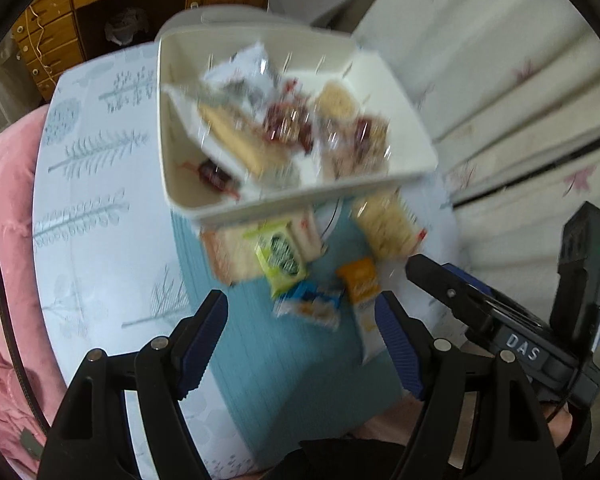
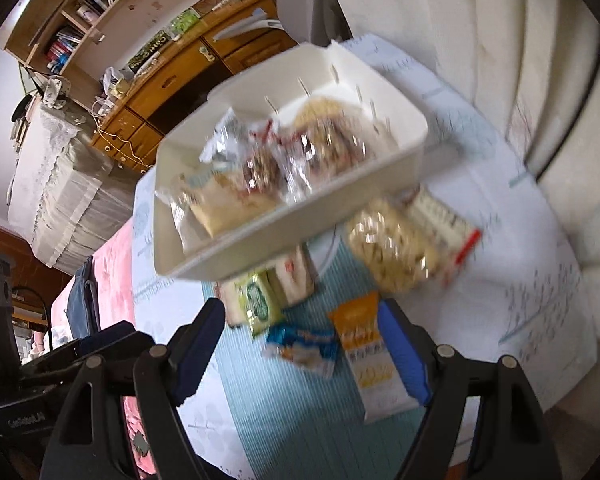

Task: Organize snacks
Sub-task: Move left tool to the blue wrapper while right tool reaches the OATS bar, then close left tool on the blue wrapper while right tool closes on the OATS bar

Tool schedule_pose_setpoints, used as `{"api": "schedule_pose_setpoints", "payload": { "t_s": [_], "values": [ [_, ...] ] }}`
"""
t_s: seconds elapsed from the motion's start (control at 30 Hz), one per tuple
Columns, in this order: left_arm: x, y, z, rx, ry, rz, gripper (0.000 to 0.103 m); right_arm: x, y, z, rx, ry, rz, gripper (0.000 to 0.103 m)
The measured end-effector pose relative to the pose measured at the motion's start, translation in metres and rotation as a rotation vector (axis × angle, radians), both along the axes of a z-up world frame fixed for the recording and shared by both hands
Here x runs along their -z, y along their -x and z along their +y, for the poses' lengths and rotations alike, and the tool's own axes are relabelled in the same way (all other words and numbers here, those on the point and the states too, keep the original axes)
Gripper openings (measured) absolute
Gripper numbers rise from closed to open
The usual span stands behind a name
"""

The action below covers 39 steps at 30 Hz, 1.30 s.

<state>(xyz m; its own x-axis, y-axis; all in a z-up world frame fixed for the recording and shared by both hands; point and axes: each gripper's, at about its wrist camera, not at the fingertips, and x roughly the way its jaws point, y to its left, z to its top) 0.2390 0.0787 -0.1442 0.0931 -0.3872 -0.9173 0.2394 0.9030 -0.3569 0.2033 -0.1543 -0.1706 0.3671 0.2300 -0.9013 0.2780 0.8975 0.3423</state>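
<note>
We see a white bin (image 1: 396,92) standing on the round table (image 1: 88,184), at the far edge of a teal placemat (image 1: 268,352). Motion blur softens both views. Inside the bin, a slanted white divider (image 1: 188,120) splits off a left compartment holding one small dark-red wrapped sweet (image 1: 214,174). The larger compartment holds a pale wafer pack (image 1: 236,136), a silvery foil packet (image 1: 248,68), and clear-wrapped cakes with red fruit (image 1: 288,120).

Outside the bin, on the placemat, lie a green-labelled packet (image 1: 280,256), a blue packet (image 1: 312,304), an orange-and-white sachet (image 1: 362,292) and a clear bag of pale puffed pieces (image 1: 388,228).

Our left gripper (image 1: 302,332) is spread wide and empty, above the near part of the placemat. Our right gripper (image 2: 302,344) is likewise spread and empty; the blue packet and orange sachet show between its fingers, whether touching we cannot tell.
</note>
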Motion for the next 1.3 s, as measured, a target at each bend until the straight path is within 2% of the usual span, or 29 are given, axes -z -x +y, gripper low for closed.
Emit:
{"api": "schedule_pose_setpoints", "payload": {
  "t_s": [0.27, 0.43, 0.63, 0.77, 0.83, 0.97, 1.3],
  "values": [
    [0.044, 0.023, 0.007, 0.049, -0.068, 0.095, 0.075, 0.032, 0.045, 0.021, 0.014, 0.086, 0.043, 0.079],
    [0.059, 0.038, -0.003, 0.135, -0.102, 0.104, 0.075, 0.05, 0.071, 0.026, 0.014, 0.167, 0.06, 0.079],
    [0.069, 0.042, -0.023, 0.216, -0.093, 0.126, 0.075, 0.068, 0.091, 0.029, -0.018, 0.243, 0.056, 0.079],
    [0.073, 0.04, -0.038, 0.252, -0.11, 0.121, 0.08, 0.075, 0.099, 0.033, -0.052, 0.282, 0.031, 0.078],
    [0.078, 0.038, -0.046, 0.255, -0.125, 0.139, 0.084, 0.078, 0.101, 0.035, -0.077, 0.302, 0.025, 0.077],
    [0.09, 0.031, -0.06, 0.253, -0.132, 0.171, 0.084, 0.084, 0.102, 0.034, -0.119, 0.328, 0.025, 0.074],
    [0.112, 0.01, -0.086, 0.212, -0.171, 0.195, 0.085, 0.086, 0.093, 0.017, -0.19, 0.311, 0.026, 0.069]
  ]
}}
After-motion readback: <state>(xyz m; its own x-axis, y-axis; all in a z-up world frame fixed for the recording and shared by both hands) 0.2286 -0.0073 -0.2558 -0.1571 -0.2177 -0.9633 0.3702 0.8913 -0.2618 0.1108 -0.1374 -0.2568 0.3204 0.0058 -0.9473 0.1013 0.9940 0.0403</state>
